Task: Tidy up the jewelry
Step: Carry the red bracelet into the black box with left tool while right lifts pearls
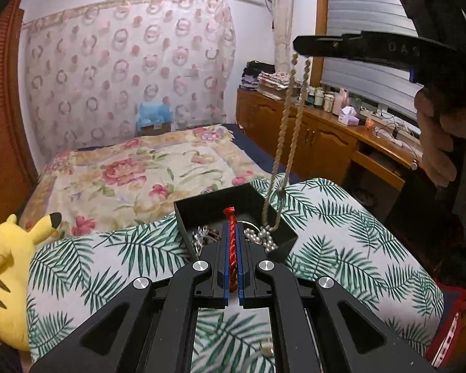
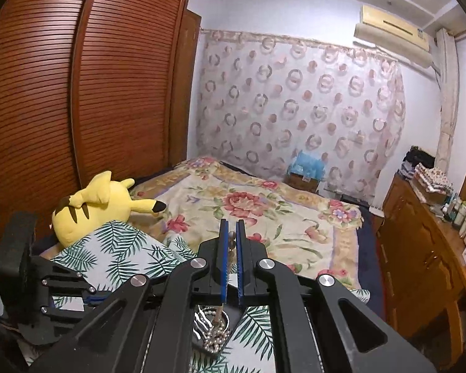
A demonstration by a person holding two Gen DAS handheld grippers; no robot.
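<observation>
A black jewelry box (image 1: 220, 200) sits on a palm-leaf pillow (image 1: 326, 217). It holds a white pearl strand (image 1: 261, 237) and silver chains (image 1: 200, 236). My left gripper (image 1: 232, 233) is shut on a red twisted cord (image 1: 232, 242), just over the box's near edge. My right gripper (image 1: 301, 45) is high above the box and shut on a beige beaded necklace (image 1: 287, 118), which hangs down into the box. In the right wrist view the right gripper (image 2: 232, 233) pinches the beads (image 2: 232, 242), and the box (image 2: 212, 338) lies far below.
A yellow plush toy (image 1: 6, 267) lies left of the pillow. A floral bedspread (image 1: 133, 171) lies beyond. A wooden dresser (image 1: 326, 133) with bottles stands at the right. A slatted wooden wardrobe (image 2: 62, 93) stands at the left.
</observation>
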